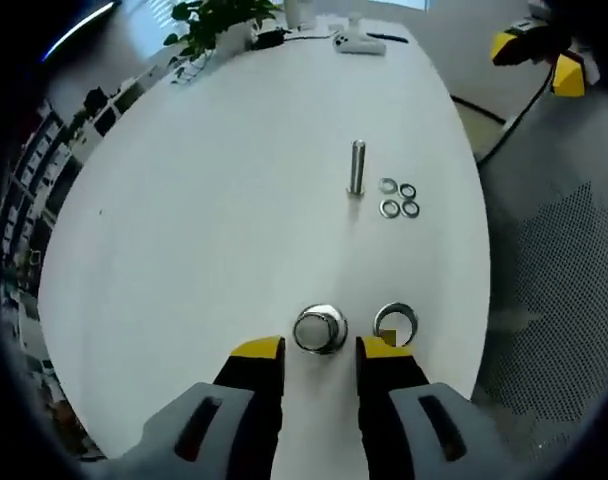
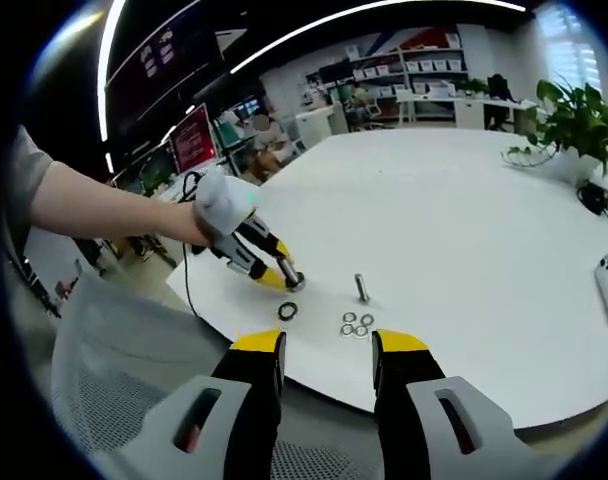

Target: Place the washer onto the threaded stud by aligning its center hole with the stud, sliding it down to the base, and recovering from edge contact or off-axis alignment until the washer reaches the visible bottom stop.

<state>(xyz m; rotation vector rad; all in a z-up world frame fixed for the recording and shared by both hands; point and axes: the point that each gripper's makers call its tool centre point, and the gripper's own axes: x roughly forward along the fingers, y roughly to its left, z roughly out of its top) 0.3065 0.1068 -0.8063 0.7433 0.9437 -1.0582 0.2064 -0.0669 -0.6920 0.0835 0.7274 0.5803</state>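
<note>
The smooth white matt worktop (image 1: 204, 230) carries an upright shiny threaded metal stud (image 1: 357, 167), four small bright metal washers (image 1: 398, 199), and two larger polished chrome-like metal rings (image 1: 320, 329). Beyond its edge lies grey perforated mesh (image 1: 554, 290).

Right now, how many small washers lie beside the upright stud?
4, in a tight cluster of small washers on the table just beside the threaded stud: two nearer the stud, two farther. None looks hidden.

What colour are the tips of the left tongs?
Yellow tips on black jaws, clearest in the left gripper view: left tongs.
</note>
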